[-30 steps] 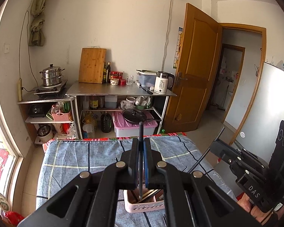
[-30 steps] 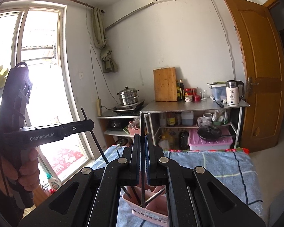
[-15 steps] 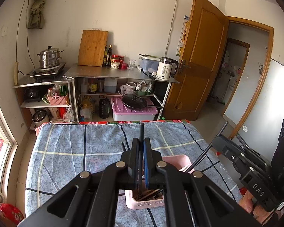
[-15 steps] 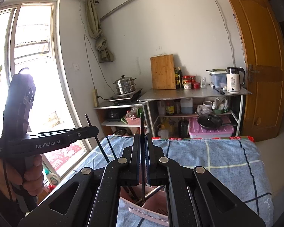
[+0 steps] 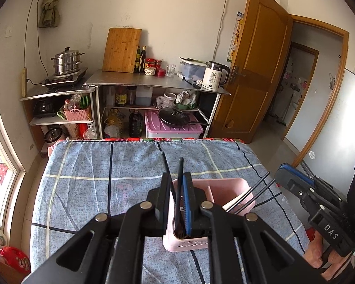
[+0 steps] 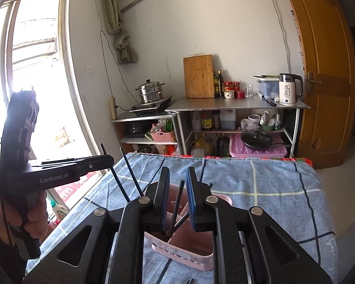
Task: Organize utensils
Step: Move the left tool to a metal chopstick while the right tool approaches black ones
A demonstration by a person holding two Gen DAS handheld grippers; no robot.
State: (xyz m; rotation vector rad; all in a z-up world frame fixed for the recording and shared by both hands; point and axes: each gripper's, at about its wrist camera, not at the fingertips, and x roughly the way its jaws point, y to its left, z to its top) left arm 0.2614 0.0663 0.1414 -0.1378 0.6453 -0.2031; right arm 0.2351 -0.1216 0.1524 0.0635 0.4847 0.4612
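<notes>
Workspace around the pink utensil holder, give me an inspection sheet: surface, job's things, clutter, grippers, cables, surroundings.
Surface: table under a blue checked cloth, bare around the holder.
Job's things: pink utensil holder with black chopsticks standing slanted in it.
Clutter: nothing seen on the cloth, apart from a small dark item at the near edge, too cropped to identify.
Grippers: left gripper and right gripper both over the holder, jaws opening, one chopstick loose between each pair.
Cables: wall cord down to a power strip, away from the table.
Surroundings: metal shelf with steamer pot, cutting board, kettle; wooden door open.
</notes>
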